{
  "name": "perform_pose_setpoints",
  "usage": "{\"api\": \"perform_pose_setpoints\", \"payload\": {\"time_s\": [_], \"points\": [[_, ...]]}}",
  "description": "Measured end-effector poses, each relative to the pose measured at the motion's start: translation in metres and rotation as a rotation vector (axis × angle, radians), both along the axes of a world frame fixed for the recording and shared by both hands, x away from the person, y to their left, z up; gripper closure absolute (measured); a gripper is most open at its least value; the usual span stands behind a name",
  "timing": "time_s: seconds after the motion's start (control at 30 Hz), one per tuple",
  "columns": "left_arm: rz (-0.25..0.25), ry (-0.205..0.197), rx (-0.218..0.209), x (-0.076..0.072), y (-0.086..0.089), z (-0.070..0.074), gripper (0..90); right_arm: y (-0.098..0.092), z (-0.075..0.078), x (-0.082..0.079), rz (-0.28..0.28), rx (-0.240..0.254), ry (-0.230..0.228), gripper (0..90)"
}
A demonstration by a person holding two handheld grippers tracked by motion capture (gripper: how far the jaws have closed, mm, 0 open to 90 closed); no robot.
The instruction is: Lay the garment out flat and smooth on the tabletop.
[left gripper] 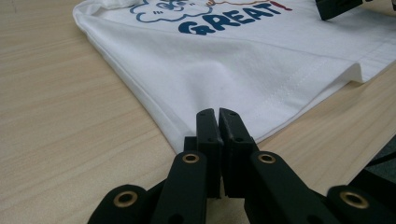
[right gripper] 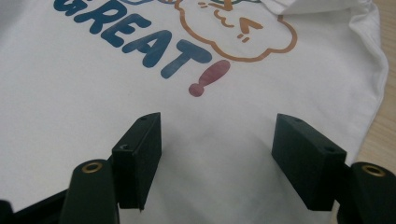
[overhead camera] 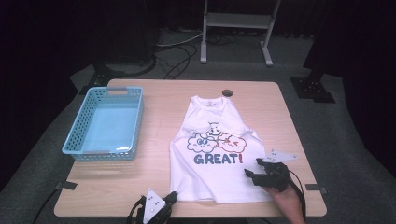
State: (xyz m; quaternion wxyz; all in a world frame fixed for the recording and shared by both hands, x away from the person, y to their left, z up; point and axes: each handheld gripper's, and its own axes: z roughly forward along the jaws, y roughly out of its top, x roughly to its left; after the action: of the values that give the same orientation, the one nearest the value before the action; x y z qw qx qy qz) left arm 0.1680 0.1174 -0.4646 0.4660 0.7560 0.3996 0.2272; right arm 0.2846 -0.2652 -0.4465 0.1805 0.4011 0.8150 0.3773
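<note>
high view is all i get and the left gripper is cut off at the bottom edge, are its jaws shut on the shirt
Observer: In the left gripper view the left gripper has its jaws shut, tips at the near hem corner of the shirt. I cannot tell whether cloth is caught.
Operator: and the right one, open or closed
Observer: The right gripper is open, jaws wide apart over plain white cloth just below the red exclamation mark.
</note>
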Motion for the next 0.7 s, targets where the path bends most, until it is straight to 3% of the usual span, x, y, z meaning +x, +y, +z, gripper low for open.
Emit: {"api": "perform_pose_setpoints", "payload": {"time_s": [0.7], "points": [[0.019,0.008,-0.024,-0.014,0.024,0.007,87.8,0.004,0.000,-0.006,-0.008,0.006,-0.001,34.8]]}}
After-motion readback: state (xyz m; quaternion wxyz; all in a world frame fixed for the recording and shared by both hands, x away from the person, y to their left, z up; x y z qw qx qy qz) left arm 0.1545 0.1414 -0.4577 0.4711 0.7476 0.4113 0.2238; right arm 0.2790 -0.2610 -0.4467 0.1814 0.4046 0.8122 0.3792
